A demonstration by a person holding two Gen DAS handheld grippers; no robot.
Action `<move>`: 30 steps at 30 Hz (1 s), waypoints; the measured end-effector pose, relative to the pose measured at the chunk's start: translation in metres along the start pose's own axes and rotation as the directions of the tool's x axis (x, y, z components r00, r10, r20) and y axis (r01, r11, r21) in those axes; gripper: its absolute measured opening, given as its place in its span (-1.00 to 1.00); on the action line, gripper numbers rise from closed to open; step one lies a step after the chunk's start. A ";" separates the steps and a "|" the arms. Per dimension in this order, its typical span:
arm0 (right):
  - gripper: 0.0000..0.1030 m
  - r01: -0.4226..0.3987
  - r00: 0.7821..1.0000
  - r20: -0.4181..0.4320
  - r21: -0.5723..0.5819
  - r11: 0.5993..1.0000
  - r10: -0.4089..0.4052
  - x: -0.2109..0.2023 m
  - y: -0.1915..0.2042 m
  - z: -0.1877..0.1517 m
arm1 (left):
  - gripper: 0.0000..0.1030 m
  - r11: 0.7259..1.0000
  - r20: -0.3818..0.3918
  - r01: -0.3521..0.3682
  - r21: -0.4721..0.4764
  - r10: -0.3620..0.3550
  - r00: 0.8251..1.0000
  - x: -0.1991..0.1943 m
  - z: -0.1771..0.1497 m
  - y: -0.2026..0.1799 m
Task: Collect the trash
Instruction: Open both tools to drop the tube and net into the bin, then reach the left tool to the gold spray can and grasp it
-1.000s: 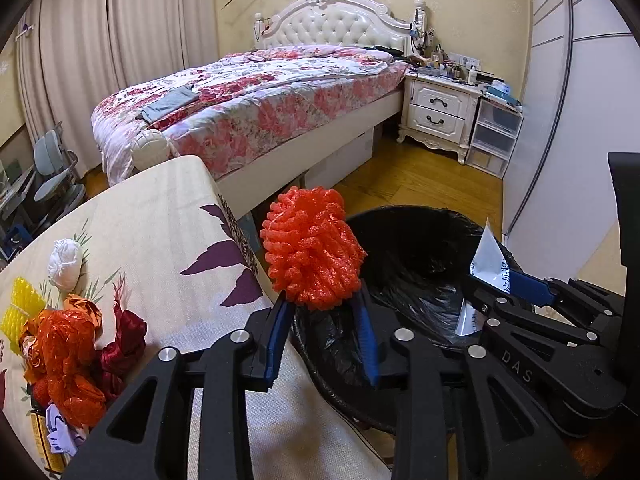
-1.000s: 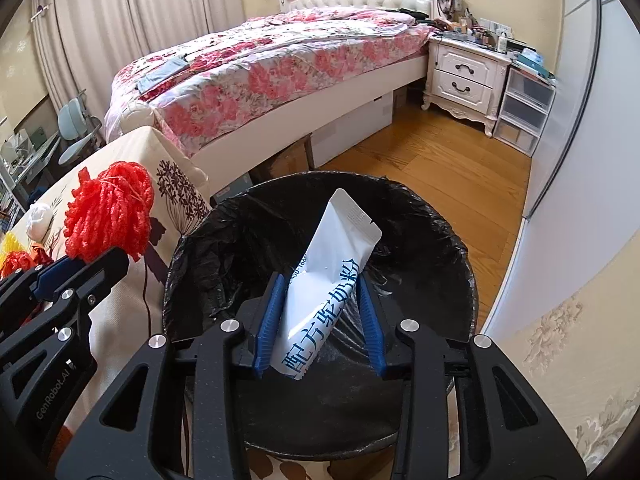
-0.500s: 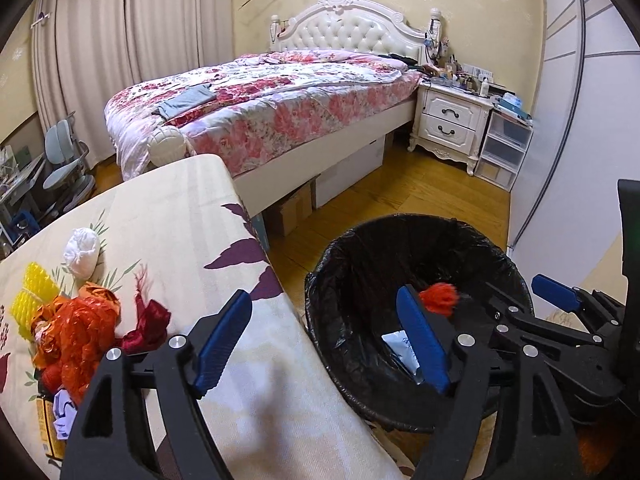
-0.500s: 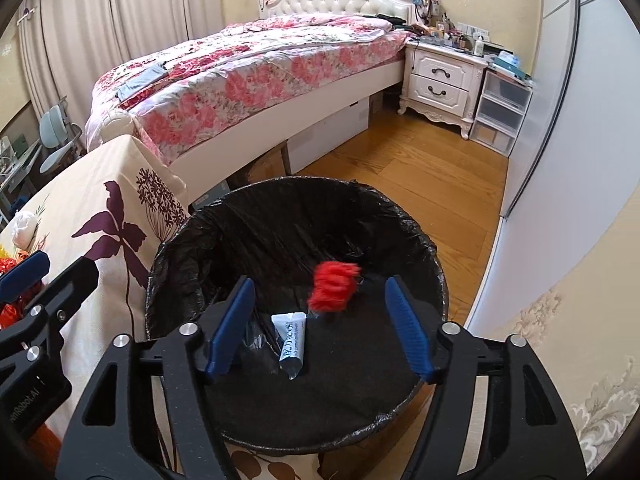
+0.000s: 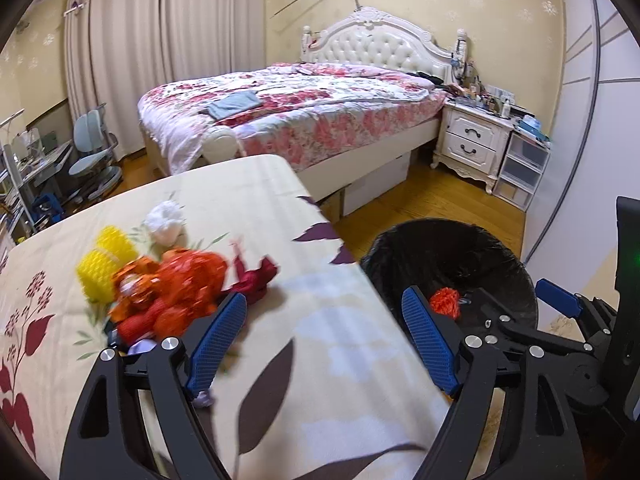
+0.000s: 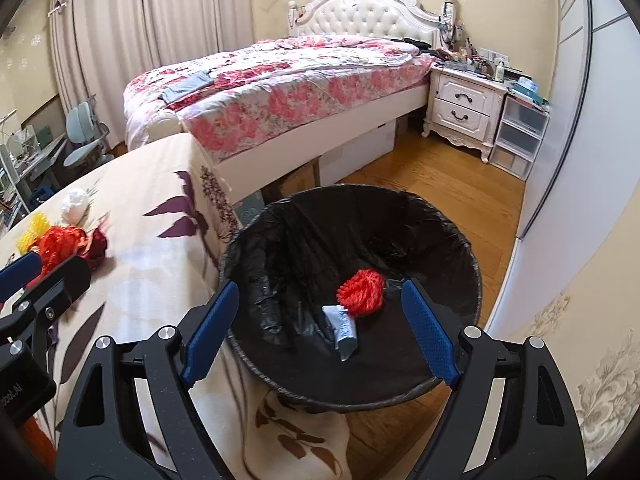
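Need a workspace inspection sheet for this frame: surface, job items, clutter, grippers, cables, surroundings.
Surface: table under a cream floral cloth, beside the bin.
Job's things: red foam net and white packet lie inside the black-lined trash bin. A pile of red and orange wrappers, yellow foam net and white wad remain on the table.
Clutter: small purple scrap by the left fingers.
Grippers: left gripper open and empty over the table edge; right gripper open and empty over the bin. Both have just been opening.
Cables: nothing seen.
Surroundings: bed, nightstand, wood floor.
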State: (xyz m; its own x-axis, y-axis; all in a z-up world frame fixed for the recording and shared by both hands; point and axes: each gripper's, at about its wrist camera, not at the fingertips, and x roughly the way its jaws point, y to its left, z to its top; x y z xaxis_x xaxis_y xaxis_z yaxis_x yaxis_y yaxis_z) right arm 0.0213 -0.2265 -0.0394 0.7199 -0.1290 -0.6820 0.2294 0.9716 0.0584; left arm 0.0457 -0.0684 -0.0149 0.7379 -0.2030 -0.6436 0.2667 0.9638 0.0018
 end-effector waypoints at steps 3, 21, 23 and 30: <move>0.58 -0.045 0.999 -0.005 -0.002 0.999 0.045 -0.007 0.013 -0.004 | 0.59 0.999 -0.001 -0.034 -0.023 0.034 0.999 -0.010 -0.009 0.018; 0.58 -0.204 0.978 -0.070 -0.188 0.961 0.194 -0.022 0.115 -0.023 | 0.62 0.961 -0.072 -0.226 -0.159 0.217 0.974 -0.035 -0.049 0.122; 0.58 -0.209 0.977 -0.075 -0.194 0.958 0.198 -0.022 0.119 -0.025 | 0.62 0.960 -0.079 -0.227 -0.165 0.217 0.973 -0.034 -0.052 0.126; 0.58 -0.218 0.975 -0.090 -0.198 0.956 0.204 -0.017 0.127 -0.025 | 0.35 0.961 -0.118 -0.224 -0.161 0.207 0.971 -0.021 -0.053 0.131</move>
State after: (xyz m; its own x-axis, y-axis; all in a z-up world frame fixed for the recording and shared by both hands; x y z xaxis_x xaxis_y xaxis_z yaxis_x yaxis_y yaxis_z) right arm 0.0216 -0.0956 -0.0384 0.6895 0.0900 -0.7187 -0.0676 0.9959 0.0599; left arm 0.0323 0.0712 -0.0422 0.6988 0.0226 -0.7150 -0.0089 0.9997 0.0229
